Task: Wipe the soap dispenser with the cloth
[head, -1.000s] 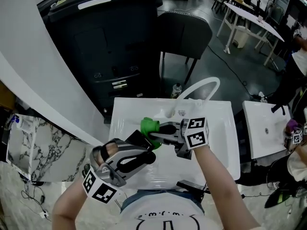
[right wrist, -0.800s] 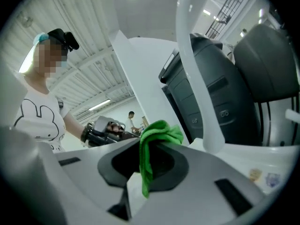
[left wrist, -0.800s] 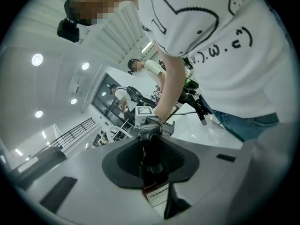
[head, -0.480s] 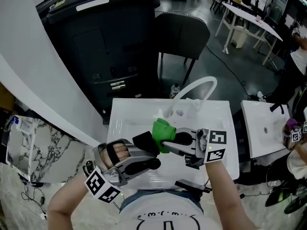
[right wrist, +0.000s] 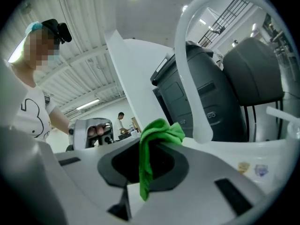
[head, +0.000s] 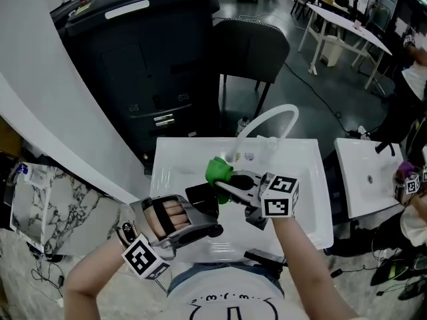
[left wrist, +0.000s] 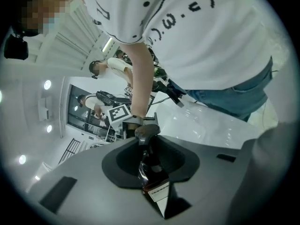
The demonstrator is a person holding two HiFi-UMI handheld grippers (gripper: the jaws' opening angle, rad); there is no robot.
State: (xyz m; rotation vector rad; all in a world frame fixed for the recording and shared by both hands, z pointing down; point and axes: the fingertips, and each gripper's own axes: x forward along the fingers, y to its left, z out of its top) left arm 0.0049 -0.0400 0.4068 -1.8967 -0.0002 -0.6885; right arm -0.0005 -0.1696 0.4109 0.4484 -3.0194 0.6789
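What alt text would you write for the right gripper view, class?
The right gripper clamps a green cloth between its jaws. Behind it, a white faucet arches over a white sink, with a dark cabinet beyond.

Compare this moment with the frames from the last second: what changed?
The right gripper, jaws shut on the green cloth, swung right in the head view, then came back left toward the soap dispenser. The left gripper rolled a little with the dispenser. Both grips held; sink and faucet unchanged.
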